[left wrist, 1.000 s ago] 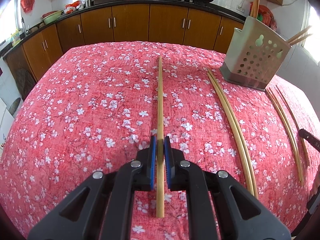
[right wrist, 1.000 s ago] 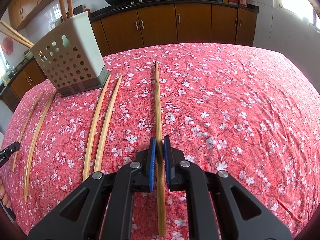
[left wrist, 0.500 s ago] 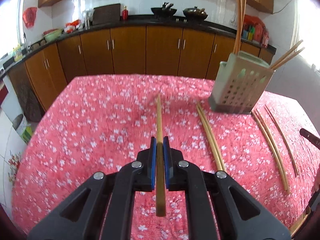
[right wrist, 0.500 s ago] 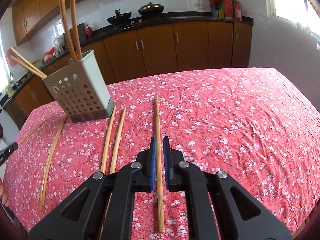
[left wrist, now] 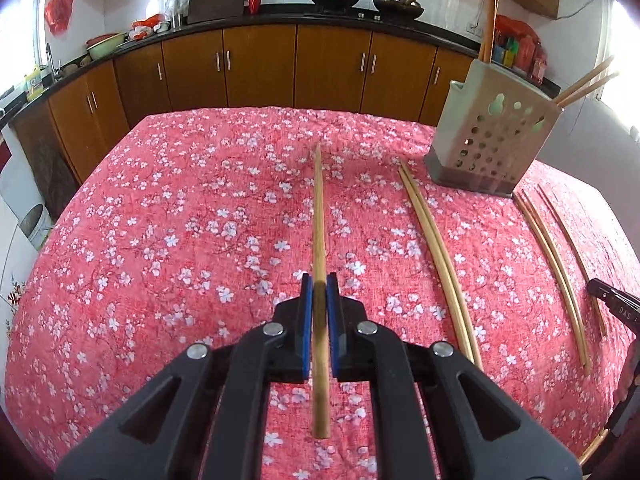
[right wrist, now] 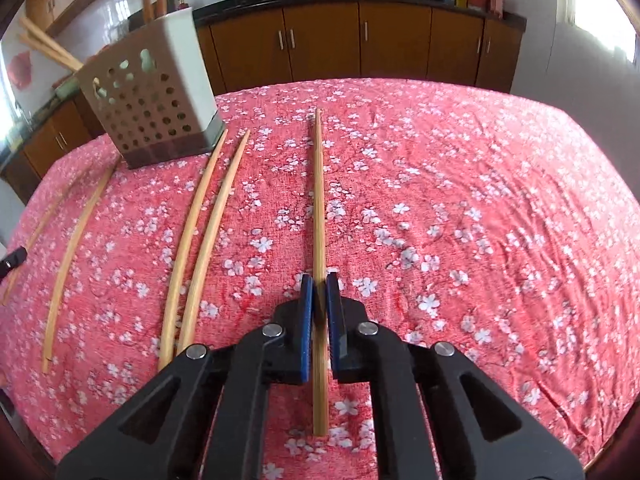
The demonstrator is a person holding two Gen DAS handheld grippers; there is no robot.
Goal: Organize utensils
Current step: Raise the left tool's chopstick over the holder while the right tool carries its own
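Floral tablecloth (left wrist: 160, 240); chopstick (left wrist: 319, 208) pointing away.

Left gripper (left wrist: 319, 286) fingers clamped tight, right gripper (right wrist: 319, 285) likewise, both angled downward

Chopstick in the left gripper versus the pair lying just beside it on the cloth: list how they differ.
The chopstick in the left gripper is clamped between the blue pads of the left gripper; the pair on the cloth lies loose, untouched. The gripped chopstick is single and looks darker brown; the pair is two paler sticks side by side. Both are long, thin wooden sticks pointing away from the camera, outside the perforated holder.
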